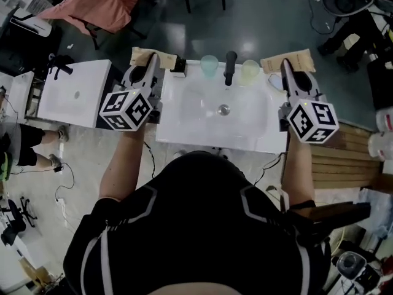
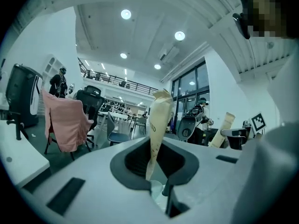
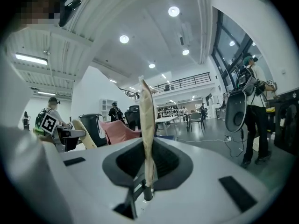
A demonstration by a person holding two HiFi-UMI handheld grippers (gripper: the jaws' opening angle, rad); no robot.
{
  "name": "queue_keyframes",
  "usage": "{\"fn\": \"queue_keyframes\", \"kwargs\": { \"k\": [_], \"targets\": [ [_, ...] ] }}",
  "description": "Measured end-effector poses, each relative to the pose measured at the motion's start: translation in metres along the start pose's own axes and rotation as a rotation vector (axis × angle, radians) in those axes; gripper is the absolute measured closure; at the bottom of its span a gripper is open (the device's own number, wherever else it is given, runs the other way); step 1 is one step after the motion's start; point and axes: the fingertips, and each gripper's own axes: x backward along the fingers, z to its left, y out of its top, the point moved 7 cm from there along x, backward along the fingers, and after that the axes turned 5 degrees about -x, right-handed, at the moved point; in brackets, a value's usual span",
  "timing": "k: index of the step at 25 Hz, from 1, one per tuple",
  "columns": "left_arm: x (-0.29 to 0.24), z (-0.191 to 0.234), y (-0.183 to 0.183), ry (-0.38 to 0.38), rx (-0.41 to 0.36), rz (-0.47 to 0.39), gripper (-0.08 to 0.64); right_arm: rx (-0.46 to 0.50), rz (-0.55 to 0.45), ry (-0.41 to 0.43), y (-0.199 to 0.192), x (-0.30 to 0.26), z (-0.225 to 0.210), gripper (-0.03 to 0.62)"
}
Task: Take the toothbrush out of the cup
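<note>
- left tongs [image 1: 150, 57] are drawn narrow onto a tan paper packet [image 2: 158, 125]. the left gripper view shows it rising upright from between the jaws, pinched at its lower end.
- right tongs [image 1: 286, 63] are just as narrow, clamped on a second tan paper packet [image 3: 146, 125], which stands upright and edge-on between the jaws.
- both tongs point level and away from the person, one over each back corner of a white rectangular sink basin [image 1: 184, 128].
- a pale blue translucent cup [image 1: 209, 65] and a pale yellow translucent cup [image 1: 250, 70] stand on the basin's back rim, one on either side of a black upright tap [image 1: 230, 66].
- the cups sit between the two tongs and apart from both. the blue one is nearer the left tongs, the yellow one nearer the right tongs.
- whether a toothbrush stands in either cup cannot be told from the head view.
- a second white basin [image 1: 73, 94] stands just beside the first, to the left of the left tongs.
</note>
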Motion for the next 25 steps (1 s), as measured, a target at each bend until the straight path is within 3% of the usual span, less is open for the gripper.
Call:
{"fn": "queue_keyframes", "kwargs": {
  "k": [9, 25],
  "targets": [
    [0.021, 0.015, 0.016, 0.035, -0.032, 0.005, 0.531, 0.01, -0.002, 0.04, 0.005, -0.022, 0.021, 0.548],
    [0.028, 0.024, 0.019, 0.034, -0.05, 0.002, 0.531, 0.046, 0.021, 0.035, 0.006, -0.033, 0.038, 0.549]
  ]
}}
